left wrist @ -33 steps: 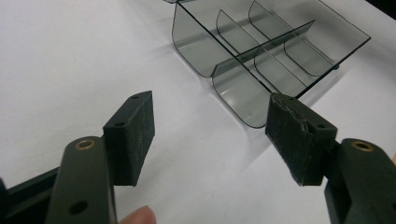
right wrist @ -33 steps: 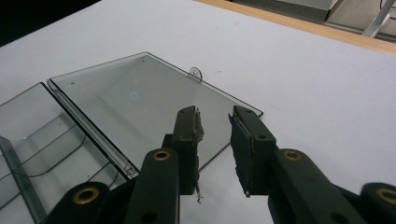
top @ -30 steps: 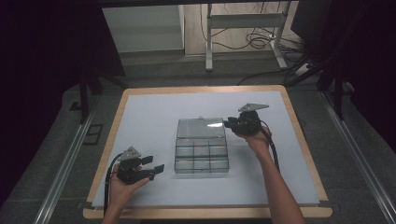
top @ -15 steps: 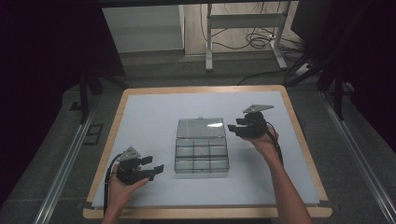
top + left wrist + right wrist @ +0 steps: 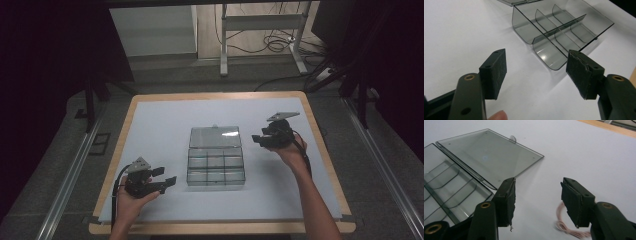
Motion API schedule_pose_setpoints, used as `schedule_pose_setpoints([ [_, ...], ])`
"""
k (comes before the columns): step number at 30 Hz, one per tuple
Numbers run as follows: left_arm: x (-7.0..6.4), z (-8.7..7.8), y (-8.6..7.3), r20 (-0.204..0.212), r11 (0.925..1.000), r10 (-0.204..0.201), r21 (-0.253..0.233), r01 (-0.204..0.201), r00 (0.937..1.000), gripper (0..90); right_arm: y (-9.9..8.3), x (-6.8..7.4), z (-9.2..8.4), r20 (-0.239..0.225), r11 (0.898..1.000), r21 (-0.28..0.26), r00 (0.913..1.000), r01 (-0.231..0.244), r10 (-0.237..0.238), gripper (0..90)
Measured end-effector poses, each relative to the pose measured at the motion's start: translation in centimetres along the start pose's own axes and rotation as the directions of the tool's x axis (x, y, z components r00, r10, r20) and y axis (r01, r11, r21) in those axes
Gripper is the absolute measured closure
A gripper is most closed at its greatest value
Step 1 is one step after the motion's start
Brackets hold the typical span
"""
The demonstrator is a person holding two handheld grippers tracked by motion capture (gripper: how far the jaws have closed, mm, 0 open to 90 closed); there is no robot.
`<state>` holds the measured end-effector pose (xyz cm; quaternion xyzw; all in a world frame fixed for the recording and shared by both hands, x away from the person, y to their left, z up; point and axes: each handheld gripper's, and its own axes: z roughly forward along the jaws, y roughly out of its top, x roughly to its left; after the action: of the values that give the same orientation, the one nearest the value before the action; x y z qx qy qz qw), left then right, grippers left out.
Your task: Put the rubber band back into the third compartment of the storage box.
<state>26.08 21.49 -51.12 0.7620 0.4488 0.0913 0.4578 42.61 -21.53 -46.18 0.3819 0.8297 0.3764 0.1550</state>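
Note:
A smoky clear plastic compartment box (image 5: 216,167) lies open mid-table, its lid (image 5: 215,136) flat on the mat behind it. My left gripper (image 5: 166,175) rests at the box's front left, open, pointing at the empty compartments (image 5: 559,27). In its own view the left gripper (image 5: 536,67) has nothing between its jaws. My right gripper (image 5: 257,139) hovers just right of the lid, apart from it. Its jaws have just been opening, and in its own view the right gripper (image 5: 537,195) holds nothing. A small pink coil (image 5: 567,227) lies on the mat below it.
A white mat (image 5: 165,125) covers the wooden table (image 5: 220,95). Metal rails (image 5: 70,180) run along both sides, and a desk frame with cables (image 5: 270,45) stands beyond the far edge. The mat (image 5: 586,152) stretches bare to the right of the lid.
My right gripper has drawn back to the right, away from the lid's right edge, and its jaws stand wider. The left gripper and the box have not moved.

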Motion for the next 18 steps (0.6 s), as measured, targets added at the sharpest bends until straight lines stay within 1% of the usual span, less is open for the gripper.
schedule_pose_setpoints([
  [7,0.0,0.0,0.0,0.001,1.0,-0.007,-0.004,0.007,1.0,32.9,-0.2,-1.2,-0.4,0.031,0.999,0.033,0.9995,-0.011,0.01,44.2],
  [12,0.0,0.0,0.0,0.001,1.0,-0.006,-0.004,0.006,1.0,32.9,-0.3,-1.8,-0.4,0.052,0.998,0.058,0.9986,-0.013,0.01,44.7],
  [15,0.0,0.1,0.0,0.0,1.0,-0.004,0.0,0.004,1.0,32.9,-0.4,-2.2,-0.3,0.067,0.997,0.075,0.9975,-0.024,0.019,45.4],
  [18,0.0,0.1,-0.1,-0.001,1.0,-0.004,0.0,0.004,1.0,33.0,-0.3,-2.9,-0.2,0.087,0.994,0.098,0.9955,-0.046,0.038,46.7],
])
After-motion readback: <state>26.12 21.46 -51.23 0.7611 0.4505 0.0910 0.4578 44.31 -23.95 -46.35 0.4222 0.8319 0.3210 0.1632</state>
